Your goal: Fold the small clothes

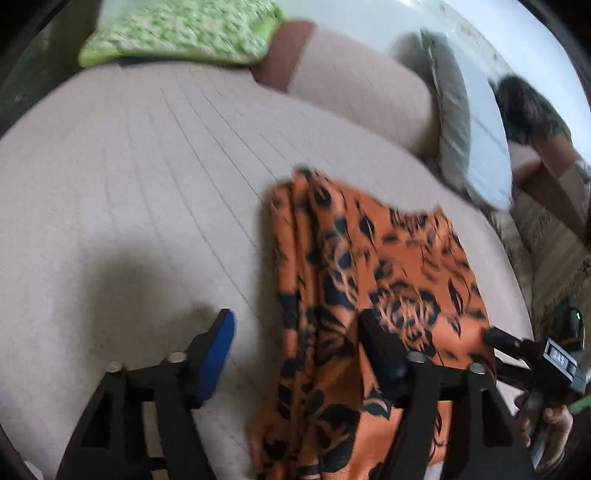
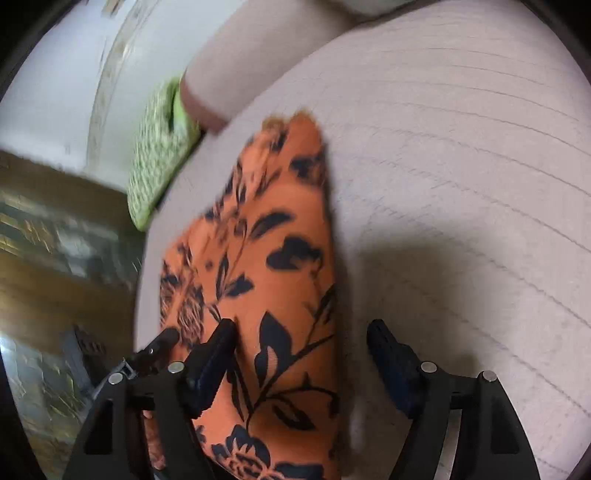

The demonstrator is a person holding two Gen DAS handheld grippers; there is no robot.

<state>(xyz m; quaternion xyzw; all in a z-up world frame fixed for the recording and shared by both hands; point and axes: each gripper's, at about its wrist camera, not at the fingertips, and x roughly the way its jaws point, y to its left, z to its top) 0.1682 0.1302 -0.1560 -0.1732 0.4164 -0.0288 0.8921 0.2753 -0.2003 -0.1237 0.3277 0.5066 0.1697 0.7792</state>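
Note:
An orange garment with a black floral print (image 1: 373, 280) lies on a ribbed beige sofa seat (image 1: 140, 177); it also shows in the right wrist view (image 2: 273, 251). My left gripper (image 1: 295, 328) is open, its jaws wide apart over the garment's left edge, with nothing held. My right gripper (image 2: 301, 336) is open too, straddling the garment's right edge, empty. The tip of the right gripper (image 1: 517, 343) shows at the garment's right side in the left wrist view, and the left gripper's tip (image 2: 159, 343) in the right wrist view.
A green patterned cushion (image 1: 181, 33) lies at the back of the seat, also in the right wrist view (image 2: 159, 155). A grey cushion (image 1: 448, 110) leans by the beige armrest (image 1: 354, 81). The floor and a rug (image 2: 55, 229) lie beyond the seat edge.

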